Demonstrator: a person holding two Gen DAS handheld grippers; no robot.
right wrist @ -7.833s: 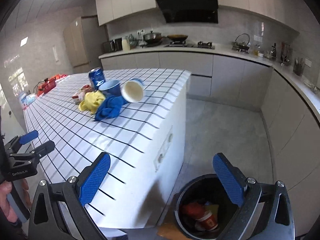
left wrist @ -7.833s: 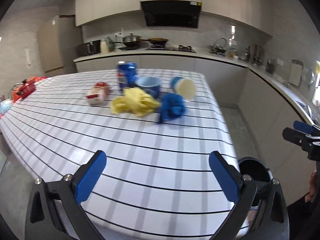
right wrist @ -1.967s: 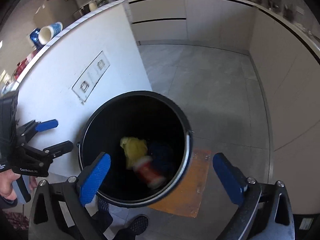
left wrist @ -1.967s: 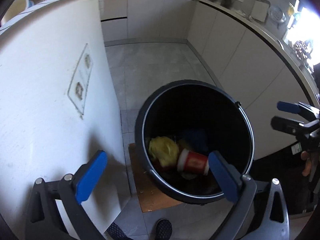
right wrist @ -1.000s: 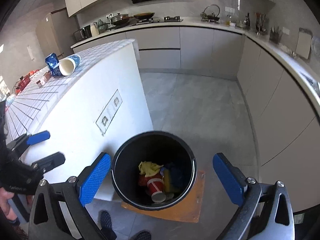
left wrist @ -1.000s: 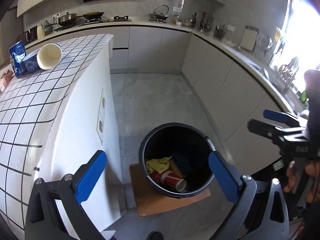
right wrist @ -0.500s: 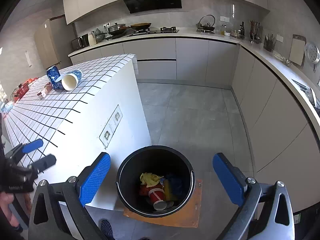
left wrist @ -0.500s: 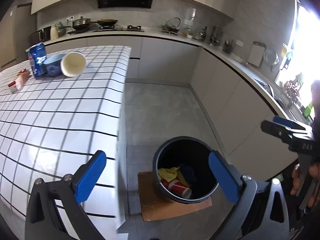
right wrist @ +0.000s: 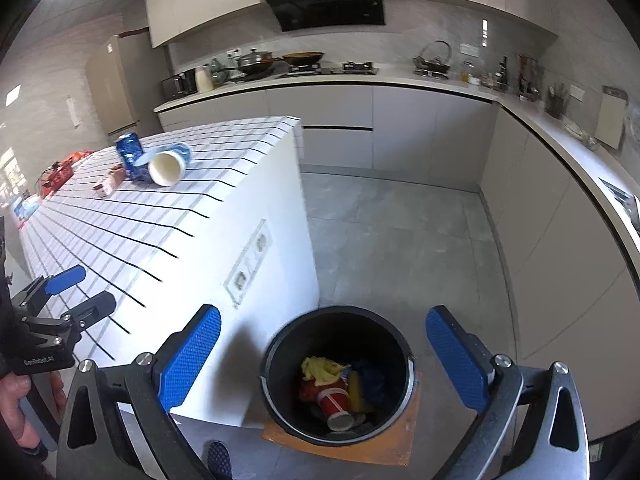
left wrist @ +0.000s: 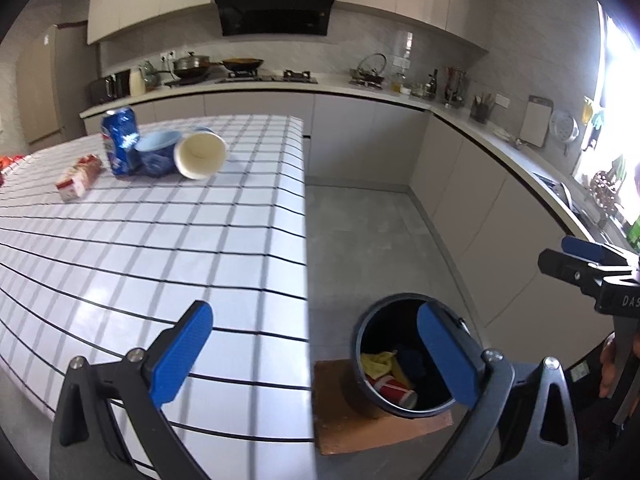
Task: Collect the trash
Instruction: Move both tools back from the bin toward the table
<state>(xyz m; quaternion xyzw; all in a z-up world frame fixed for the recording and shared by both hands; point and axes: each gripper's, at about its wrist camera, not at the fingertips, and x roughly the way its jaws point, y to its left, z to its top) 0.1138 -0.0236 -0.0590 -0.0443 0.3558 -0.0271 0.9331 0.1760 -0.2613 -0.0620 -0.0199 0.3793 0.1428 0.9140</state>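
Black bin (right wrist: 276, 364) (rags, red cup inside) beneath spread, empty left gripper (left wrist: 316, 354) and right gripper (right wrist: 334, 354).

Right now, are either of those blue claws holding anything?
No. The left gripper and right gripper are both open and empty.

Home kitchen: ahead of my jaws, range hood (left wrist: 274, 10) over gas hob (left wrist: 268, 77), pots, kettle (right wrist: 434, 58), grey cabinets (right wrist: 400, 128); tiled island (left wrist: 160, 216) beneath.

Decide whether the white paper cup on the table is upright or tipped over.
Tipped over: the paper cup lies on its side on the table, its open mouth facing the camera.
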